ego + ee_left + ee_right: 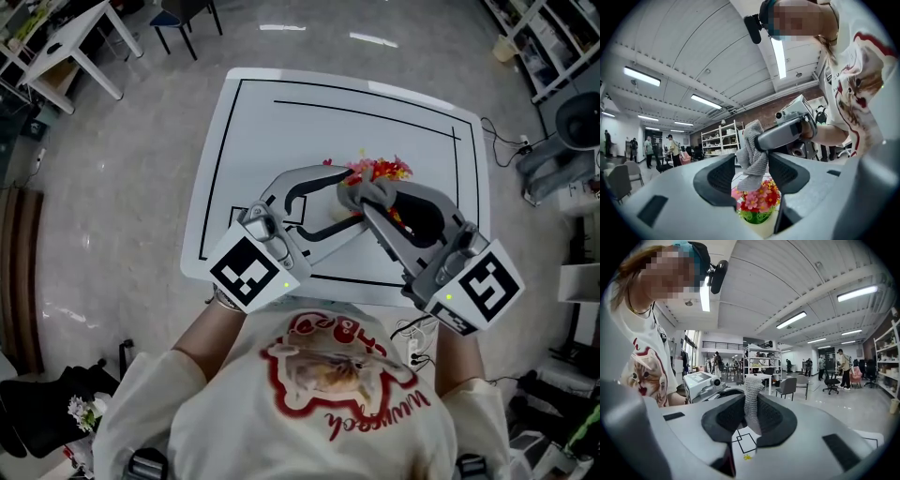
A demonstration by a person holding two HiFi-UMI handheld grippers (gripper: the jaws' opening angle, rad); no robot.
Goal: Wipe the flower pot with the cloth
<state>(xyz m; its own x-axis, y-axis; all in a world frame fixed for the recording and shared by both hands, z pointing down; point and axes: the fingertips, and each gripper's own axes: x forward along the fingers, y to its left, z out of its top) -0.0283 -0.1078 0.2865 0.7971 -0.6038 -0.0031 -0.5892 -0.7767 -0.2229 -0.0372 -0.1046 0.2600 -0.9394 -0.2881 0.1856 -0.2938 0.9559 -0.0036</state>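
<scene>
A cream flower pot (761, 228) with red and pink flowers (759, 197) stands on the white table (253, 122); in the head view only the flowers (380, 170) show, and the pot is hidden behind the grippers. My right gripper (751, 416) is shut on a grey knitted cloth (752, 394), which sticks up from between its pads. In the left gripper view the cloth (752, 157) hangs just above the flowers. My left gripper (752, 180) is open, its pads either side of the hanging cloth without pressing it. Both grippers (354, 202) meet over the pot.
Black rectangles are marked on the table (745, 441). Around it on the grey floor are a small white table (75, 47), a dark chair (183, 14) and cables (506, 145). Shelves, chairs and standing people fill the far room.
</scene>
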